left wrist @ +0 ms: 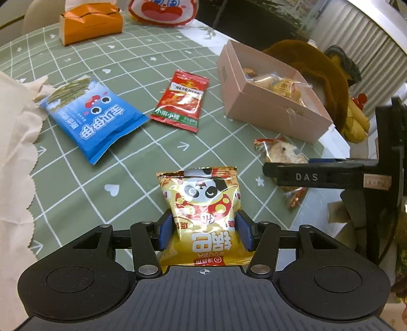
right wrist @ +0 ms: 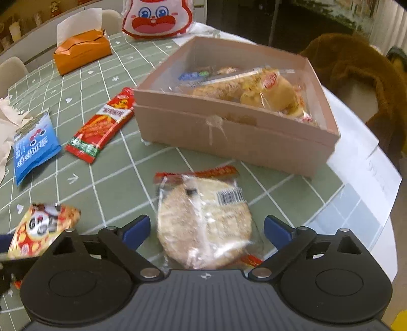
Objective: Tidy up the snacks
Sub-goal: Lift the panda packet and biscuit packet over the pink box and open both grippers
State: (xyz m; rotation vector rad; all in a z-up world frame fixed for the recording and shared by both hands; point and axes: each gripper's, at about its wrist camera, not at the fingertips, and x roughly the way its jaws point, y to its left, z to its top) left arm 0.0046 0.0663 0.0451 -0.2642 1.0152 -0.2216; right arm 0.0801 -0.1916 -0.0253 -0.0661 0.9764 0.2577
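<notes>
A yellow panda snack bag (left wrist: pixel 203 203) sits upright between the blue pads of my left gripper (left wrist: pixel 206 231), which is shut on its lower half; the same bag (right wrist: pixel 43 226) shows tilted at the lower left of the right wrist view. My right gripper (right wrist: pixel 207 229) stands open astride a clear-wrapped round cake (right wrist: pixel 203 221) lying on the green checked tablecloth (right wrist: pixel 122 183), its pads apart from the wrapper. A pink open box (right wrist: pixel 229 137) holding several wrapped snacks stands just beyond. A blue packet (left wrist: pixel 94 119) and a red packet (left wrist: pixel 180 99) lie flat on the cloth.
An orange tissue box (left wrist: pixel 89 23) and a white rabbit-print bag (left wrist: pixel 162 12) stand at the far edge. A brown plush toy (left wrist: pixel 318 66) lies behind the pink box (left wrist: pixel 274 112). Cream cloth (left wrist: pixel 12 152) covers the left side. The table's rim (right wrist: pixel 381 203) curves close on the right.
</notes>
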